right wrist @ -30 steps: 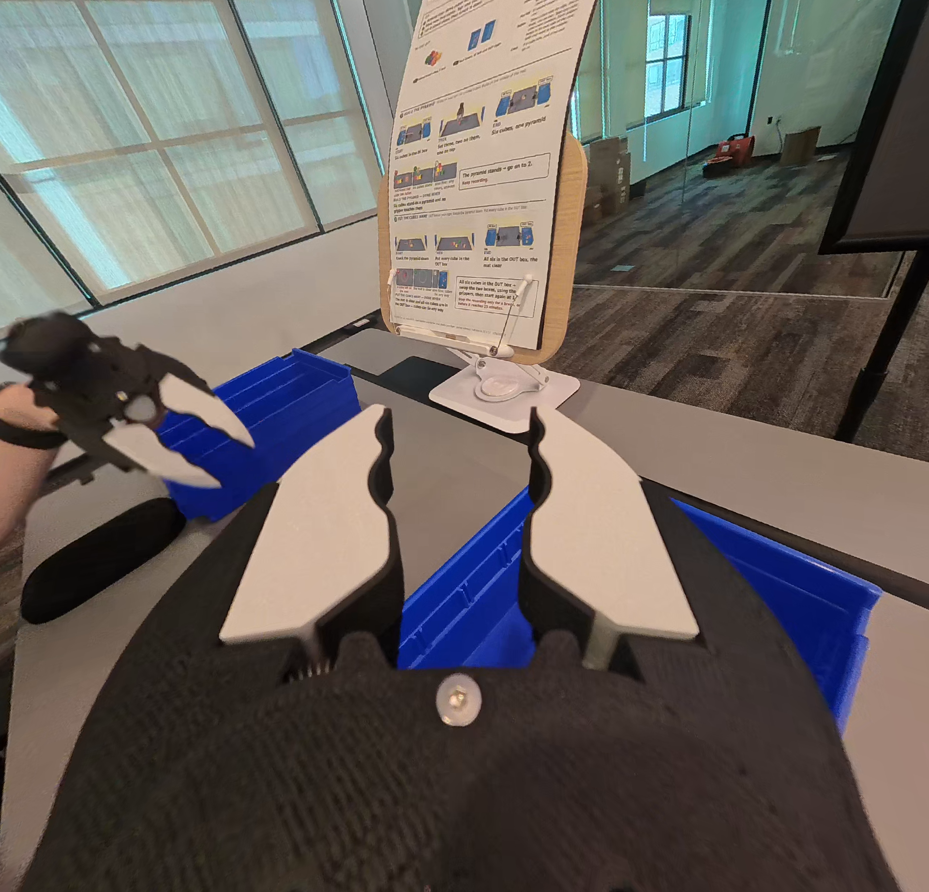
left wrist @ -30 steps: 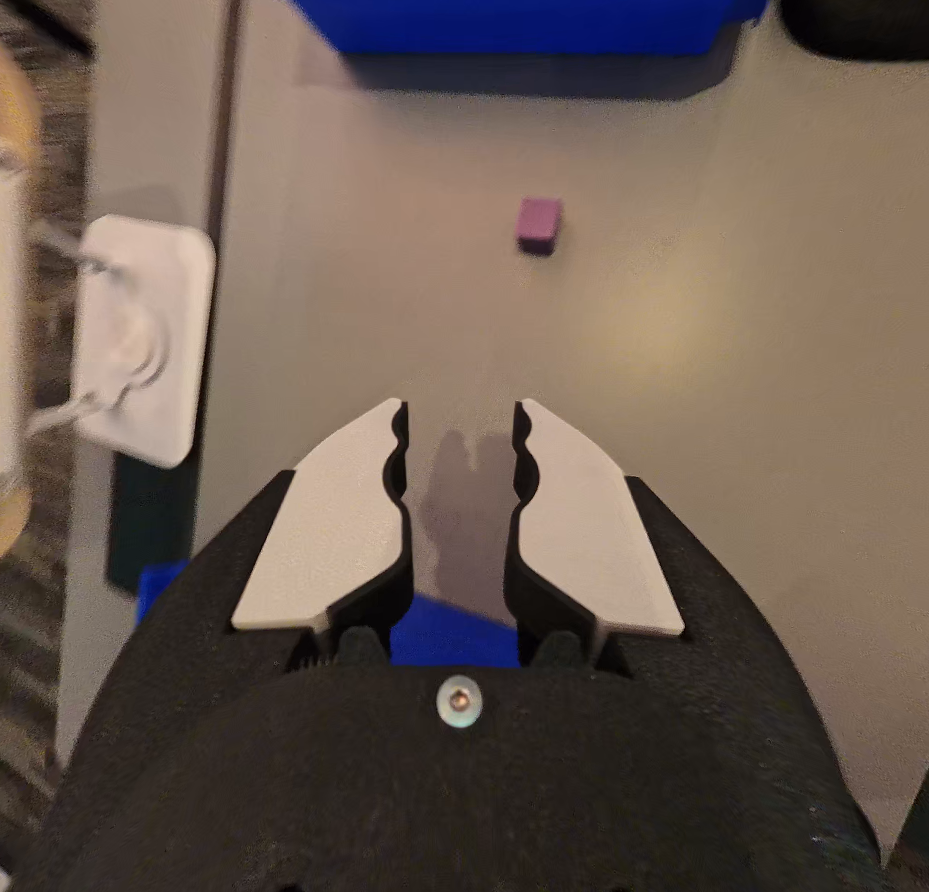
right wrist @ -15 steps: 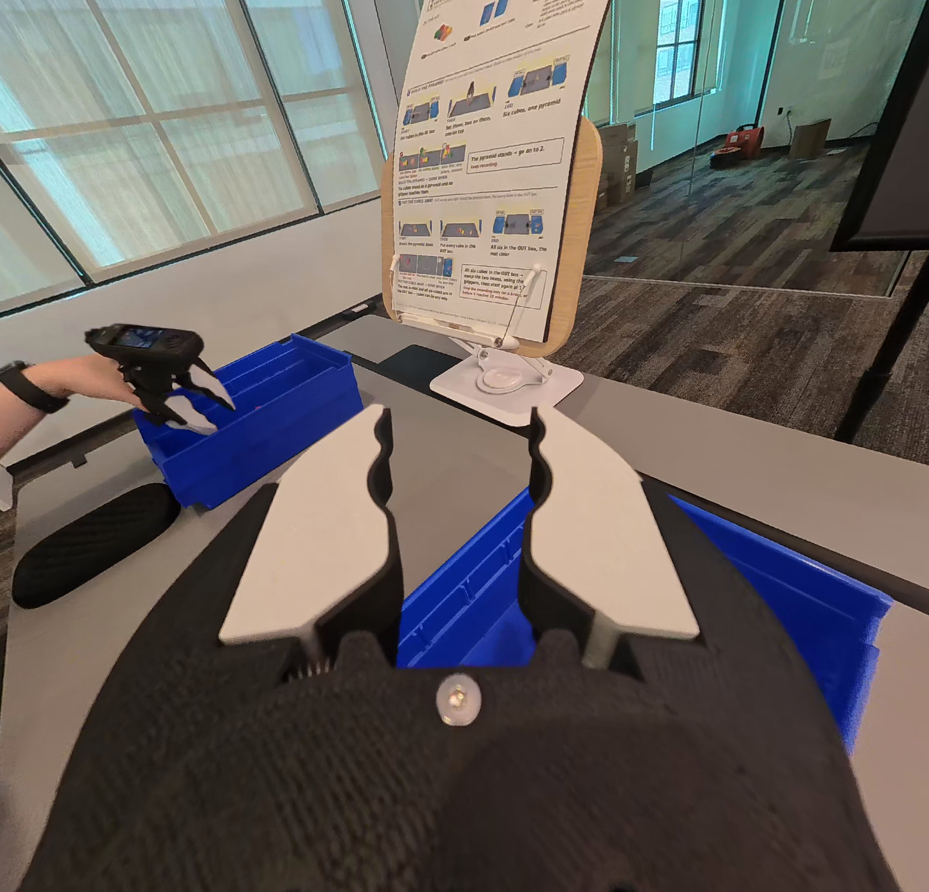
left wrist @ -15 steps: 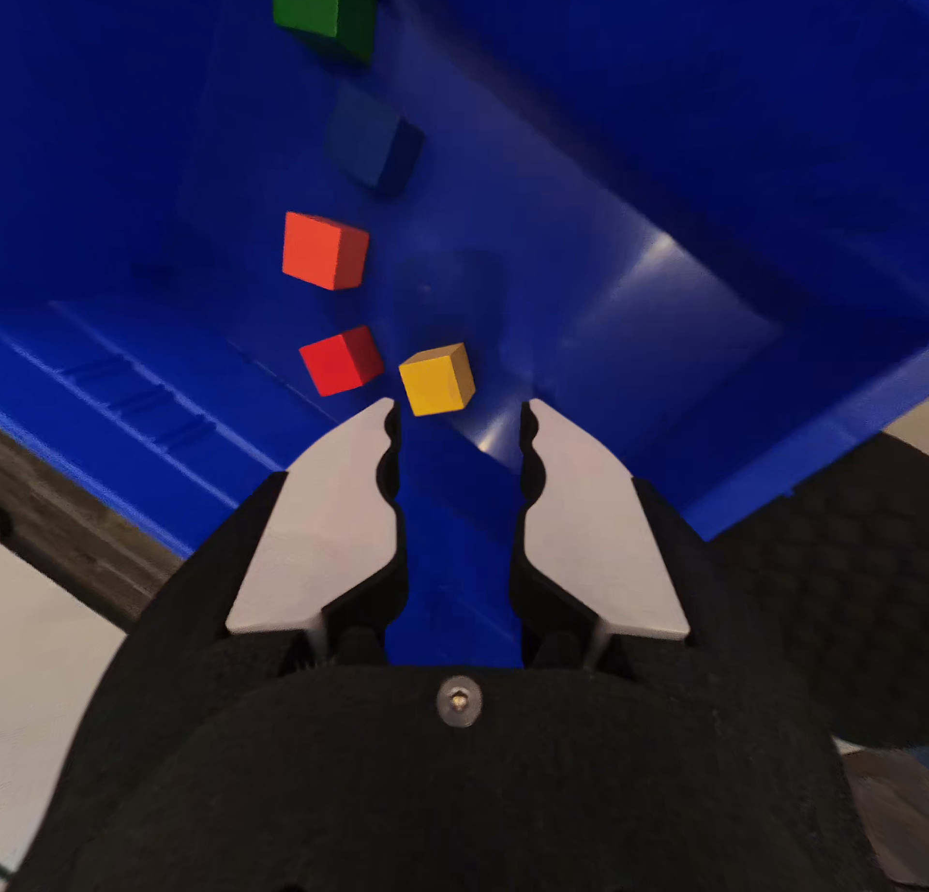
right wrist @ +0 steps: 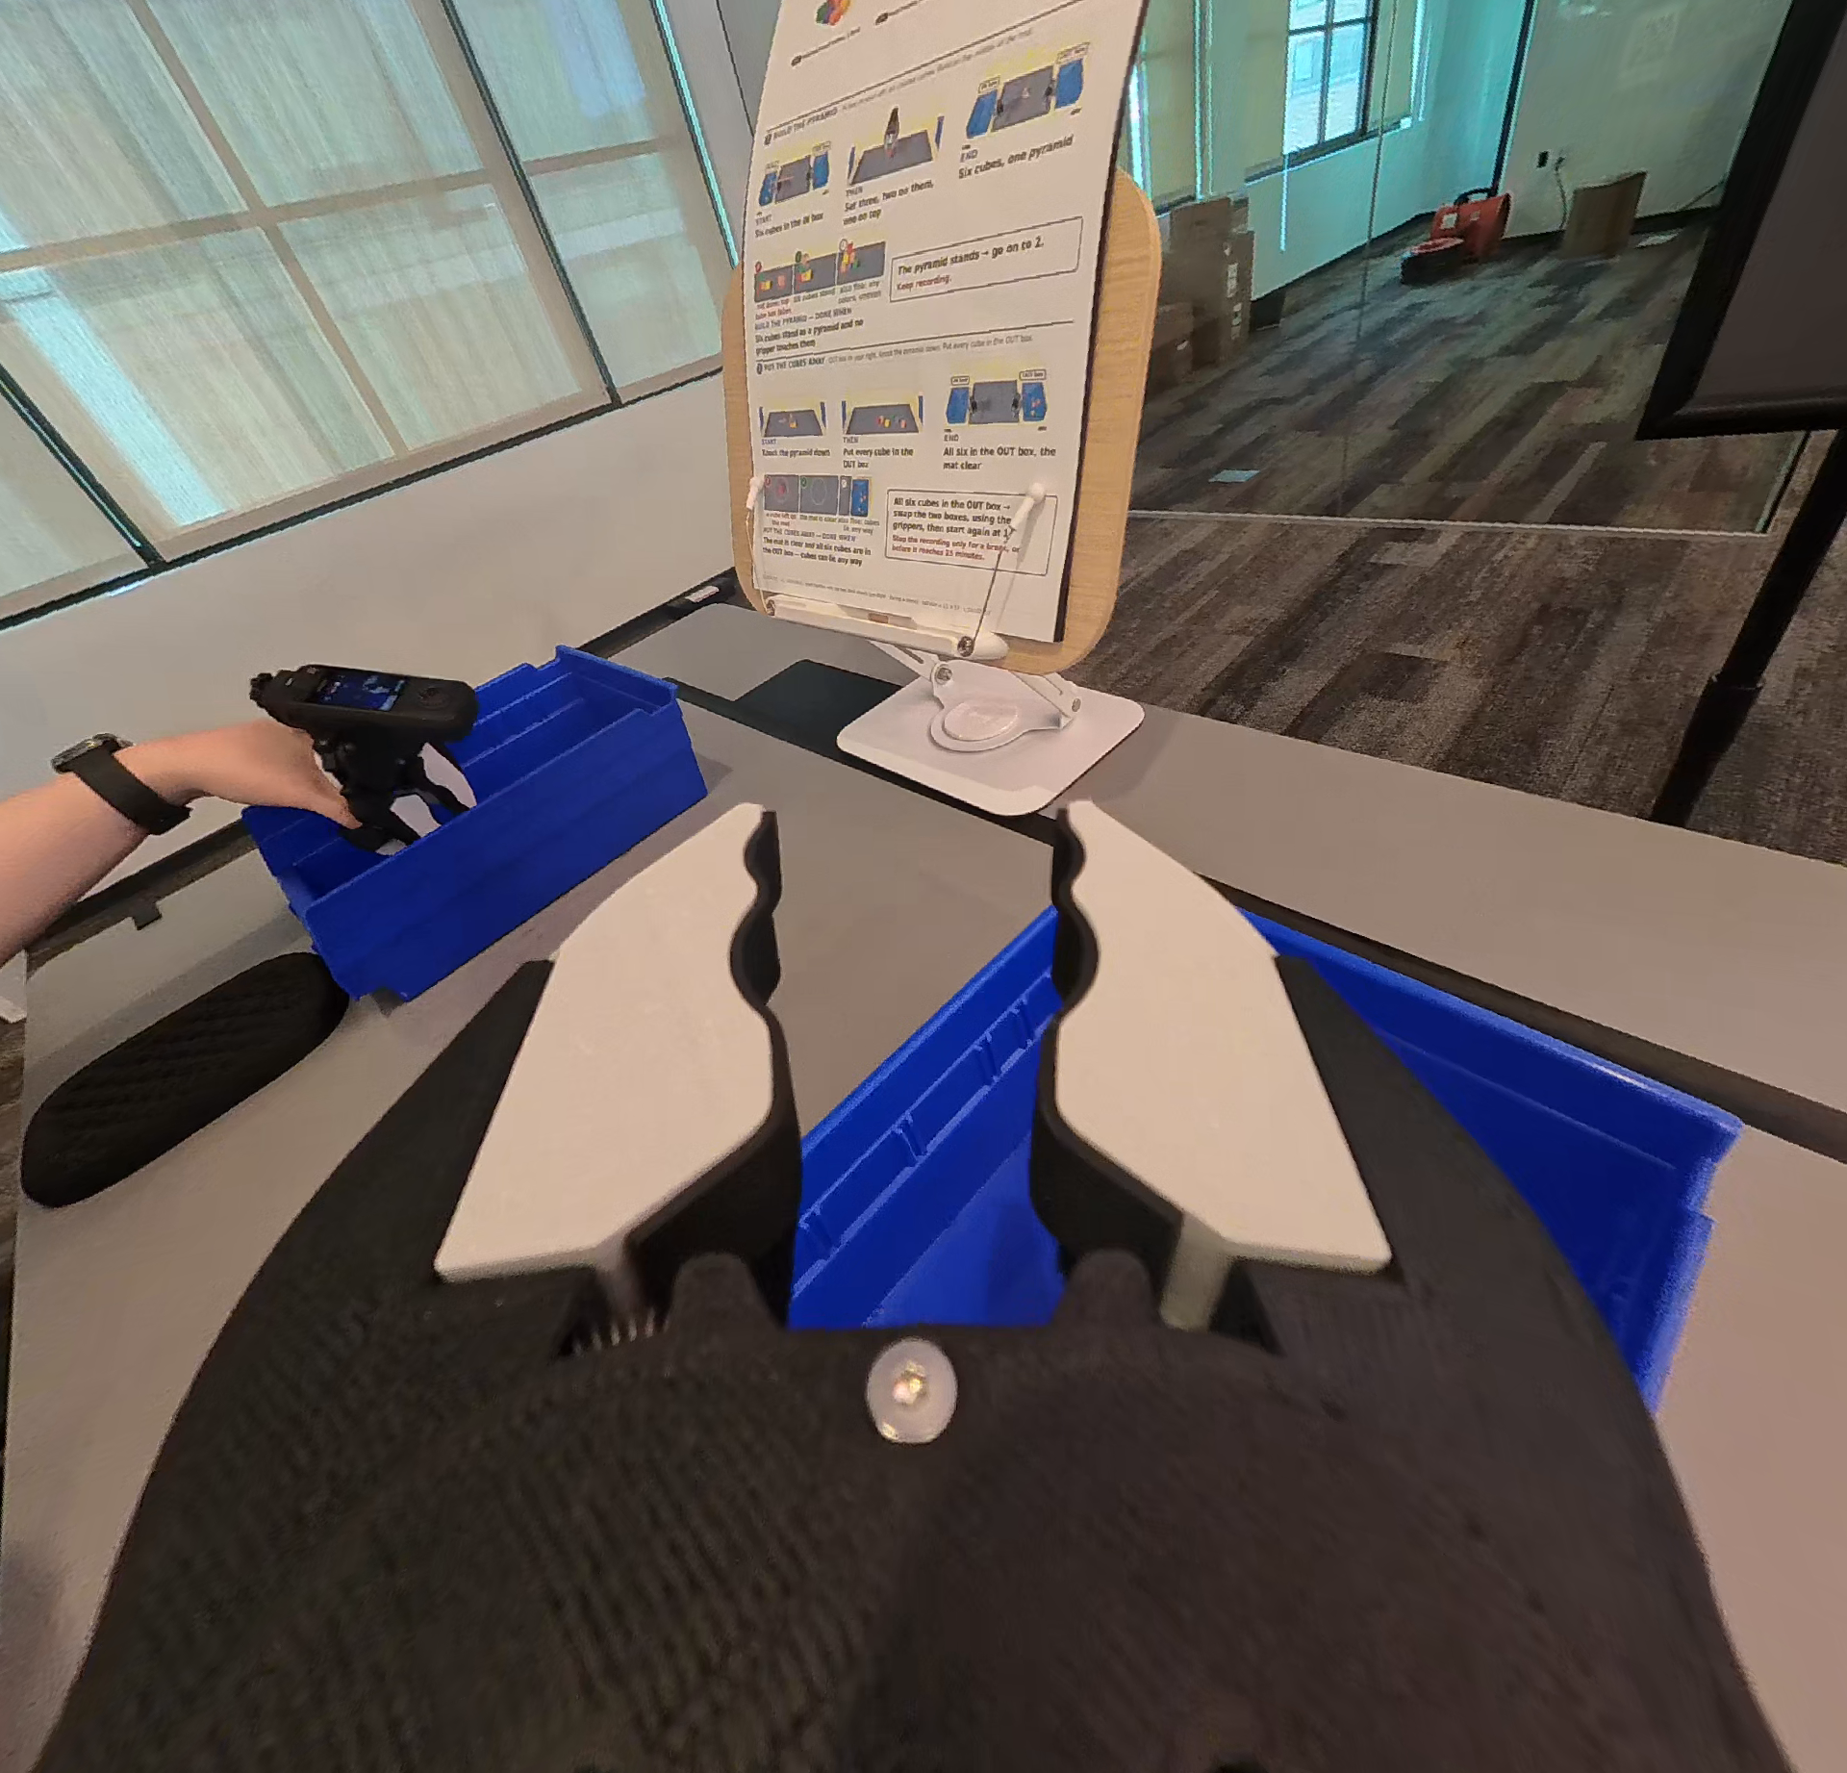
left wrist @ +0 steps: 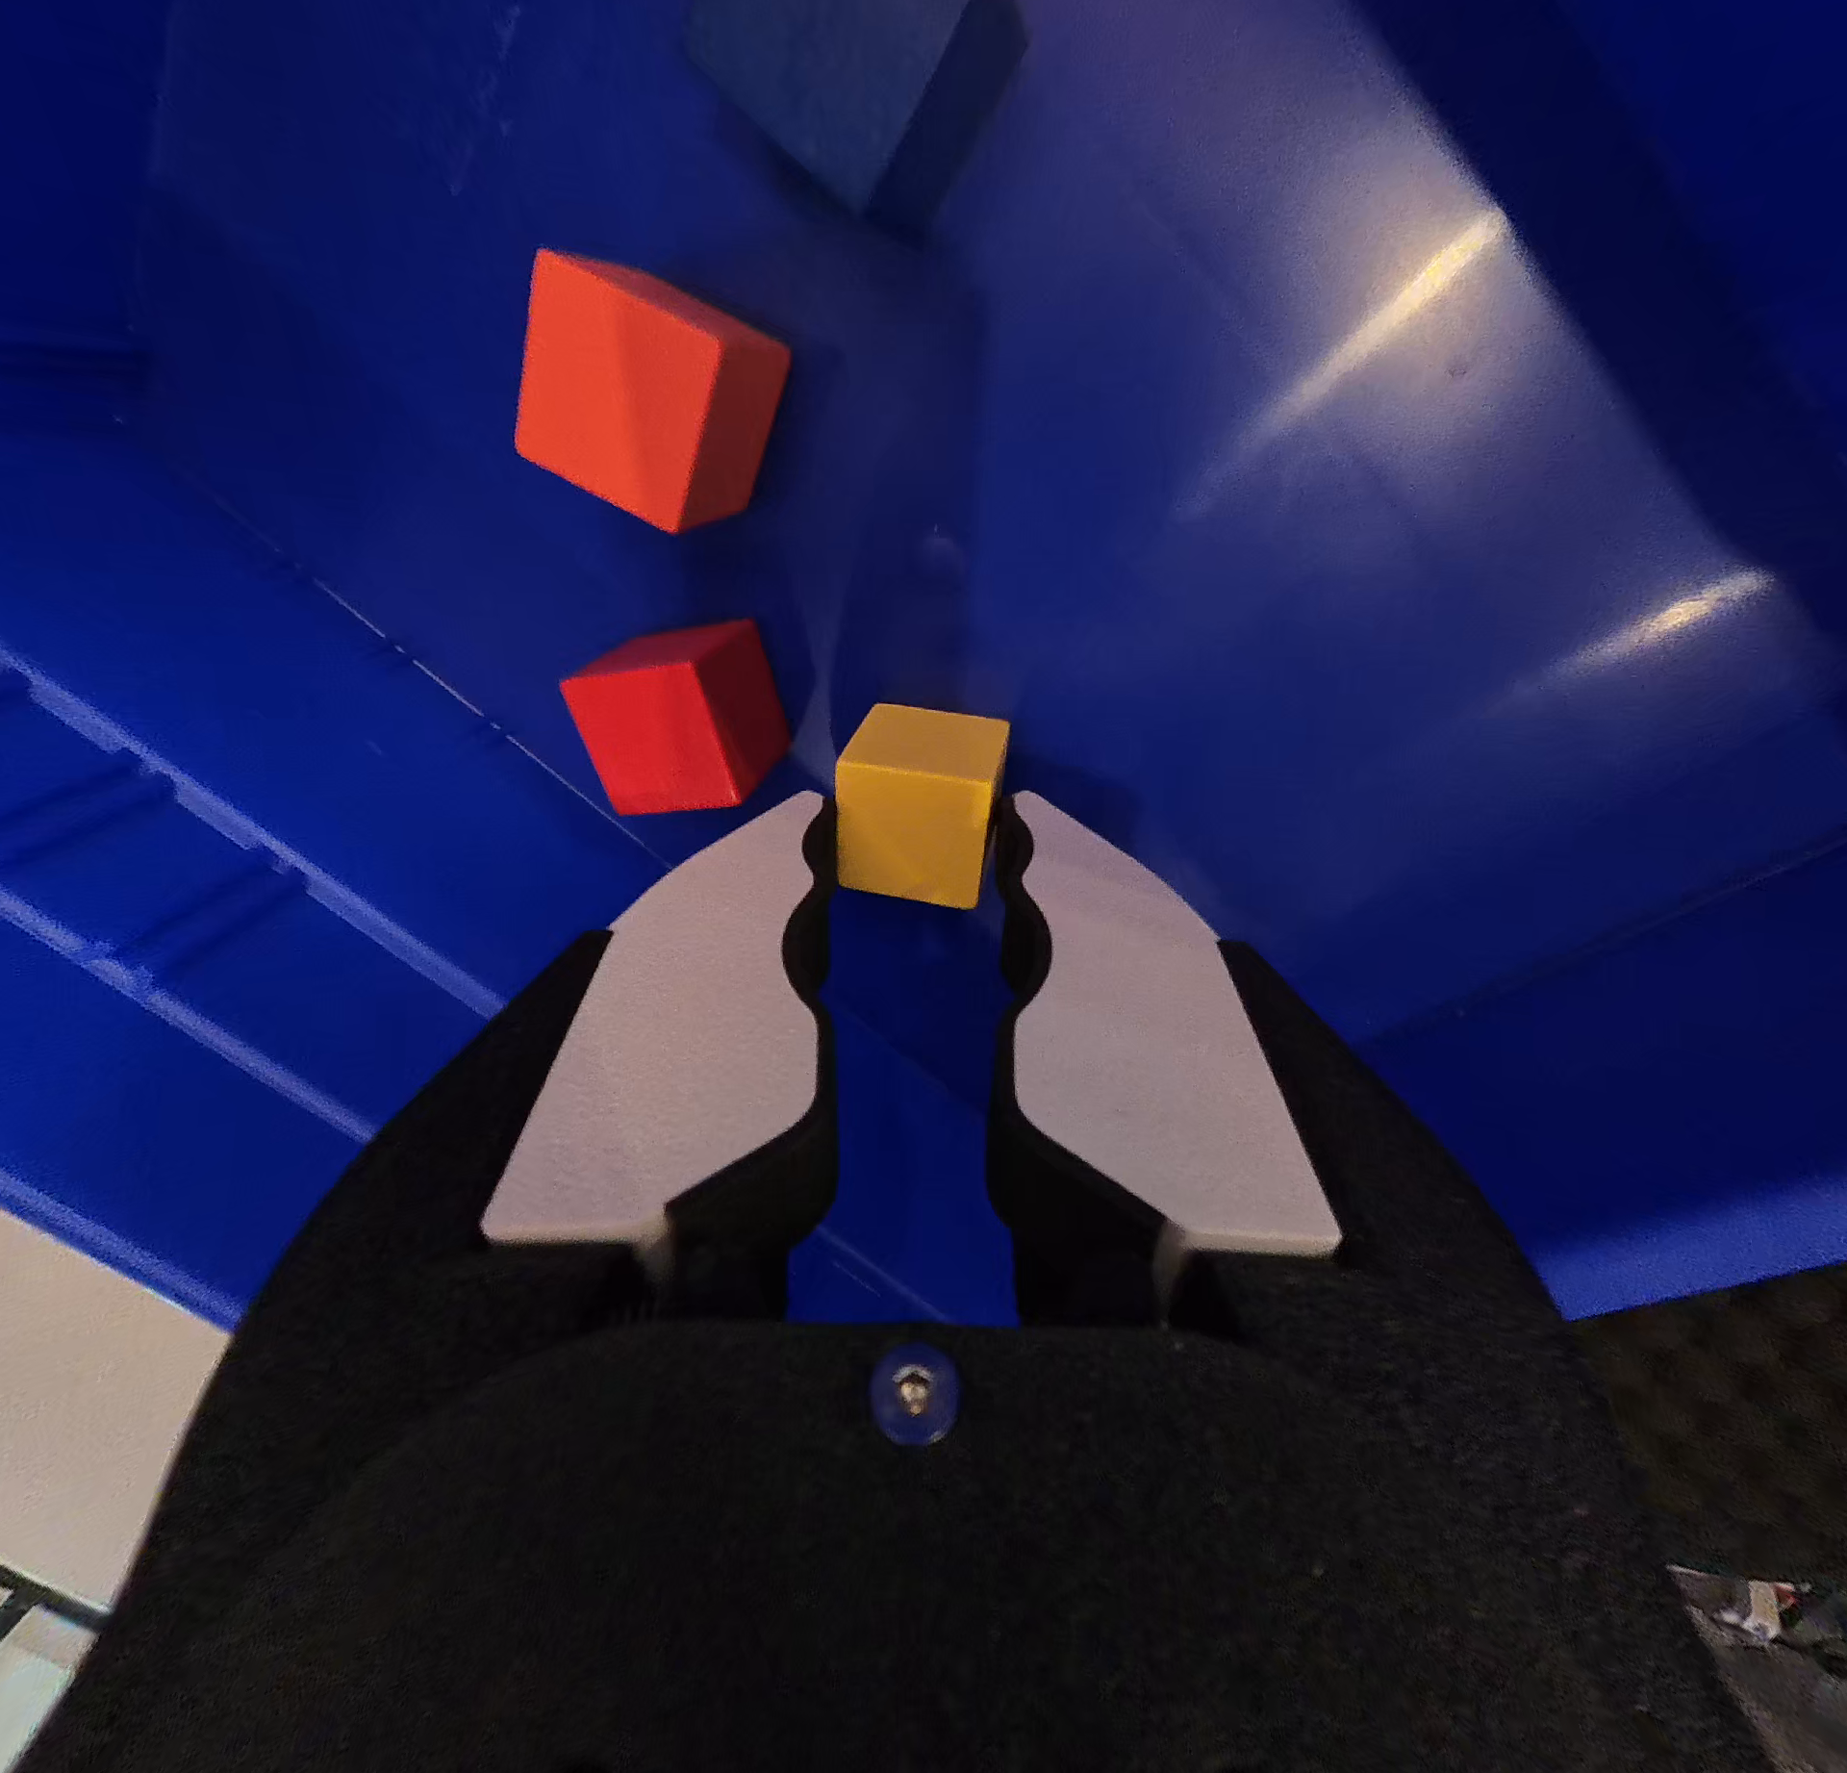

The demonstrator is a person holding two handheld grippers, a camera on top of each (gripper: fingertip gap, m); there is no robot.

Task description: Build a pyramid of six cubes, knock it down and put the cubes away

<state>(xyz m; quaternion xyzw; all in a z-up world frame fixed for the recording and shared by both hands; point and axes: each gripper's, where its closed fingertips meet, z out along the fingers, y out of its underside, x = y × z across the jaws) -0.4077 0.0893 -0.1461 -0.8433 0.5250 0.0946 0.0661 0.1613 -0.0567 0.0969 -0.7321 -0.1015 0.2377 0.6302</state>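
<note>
1. Far left, right wrist view: a person's hand (right wrist: 262, 764) is gripping the black left gripper (right wrist: 415, 805), which is reaching down into the far blue plastic bin (right wrist: 560, 805) on the grey tabletop (right wrist: 1399, 885). From here its fingertips are hidden by the bin wall, and no cubes are showing. A black oval textured pad (right wrist: 180, 1075) is lying on the table just in front of that bin.
2. Left wrist view, left part: inside the same bin (left wrist: 1399, 526), a glossy orange cube (left wrist: 640, 386) and a glossy red cube (left wrist: 675, 721) are resting on the floor, apart from one another, each turned corner-on to the camera.
3. Centre, left wrist view: the left gripper (left wrist: 915, 815) is narrowly parted, its black fingertips (left wrist: 815, 830) touching both side faces of a small yellow cube (left wrist: 915, 805) and clamping it. One flat face is facing the camera and another is facing up; being a cube, it has no long axis.
4. Above, a dark blue cube (left wrist: 850, 56) is lying turned diagonally, well apart from the yellow one.
5. Right wrist view, centre: the right gripper (right wrist: 915, 860), with white fingers, is hanging wide apart and empty above a second blue bin (right wrist: 1499, 1105).
6. Beyond it, a printed instruction sheet (right wrist: 939, 276) on a wooden board is leaning upright on a white stand (right wrist: 989, 736).
</note>
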